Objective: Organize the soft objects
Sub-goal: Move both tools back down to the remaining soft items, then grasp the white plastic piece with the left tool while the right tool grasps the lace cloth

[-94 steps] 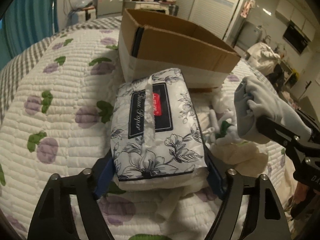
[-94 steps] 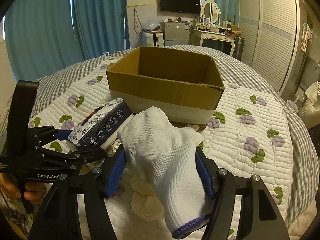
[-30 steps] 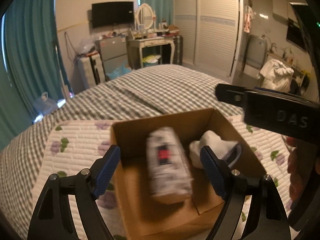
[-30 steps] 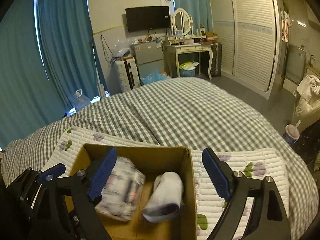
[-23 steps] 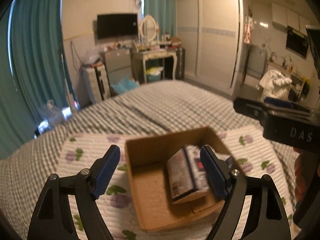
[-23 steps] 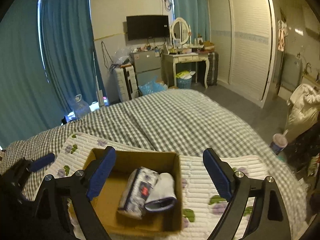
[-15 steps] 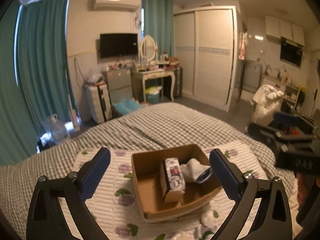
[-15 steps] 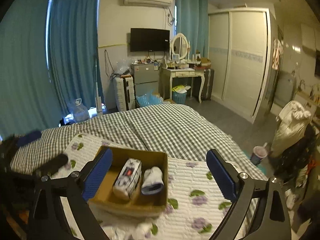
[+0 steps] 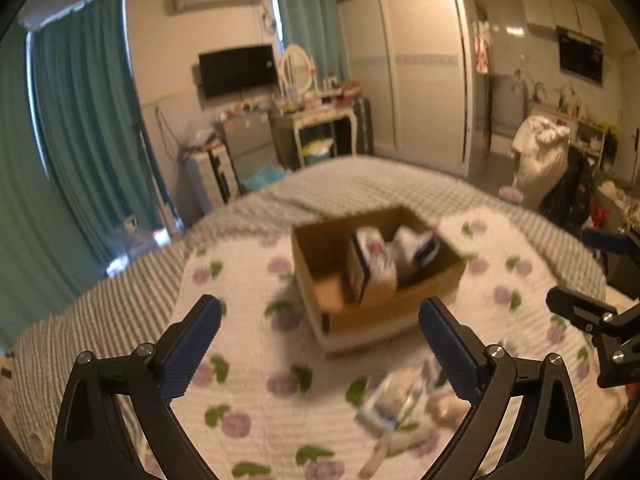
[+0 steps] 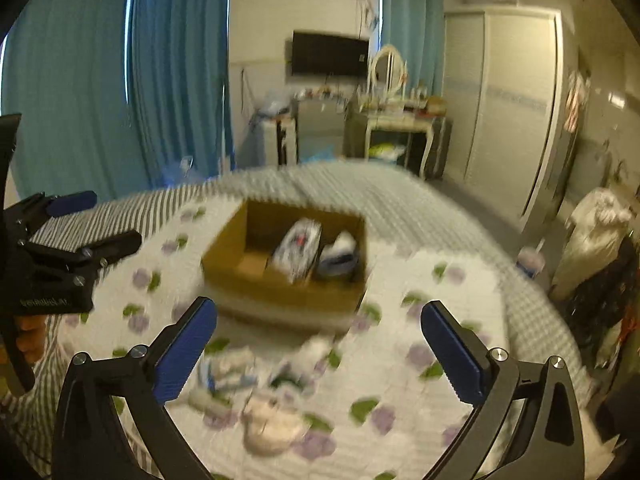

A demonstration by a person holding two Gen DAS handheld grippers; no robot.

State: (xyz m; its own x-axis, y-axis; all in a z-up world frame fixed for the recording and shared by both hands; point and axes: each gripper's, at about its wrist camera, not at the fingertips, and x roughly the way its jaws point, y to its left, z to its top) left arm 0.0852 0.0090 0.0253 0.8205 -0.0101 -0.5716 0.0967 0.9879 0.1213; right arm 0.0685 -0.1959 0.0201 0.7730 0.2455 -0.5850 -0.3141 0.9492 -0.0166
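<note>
Left gripper [image 9: 320,344], right gripper [image 10: 318,346]: fingers spreading wide, gripping nothing | brown cardboard box [image 10: 280,280] sitting at 12 o'clock, containing floral tissue pack [image 10: 298,248], white sock [image 10: 340,254] | risk: blurred loose soft items [image 10: 264,392] lying at 6 o'clock, risking mis-grasp, snagging white quilted bedspread [image 10: 440,344].

My left gripper [image 9: 318,332] is held high with its jaws spread wide and nothing between the blue pads [image 9: 192,344]. My right gripper [image 10: 318,334] is level beside it, jaws equally wide and bare.
</note>
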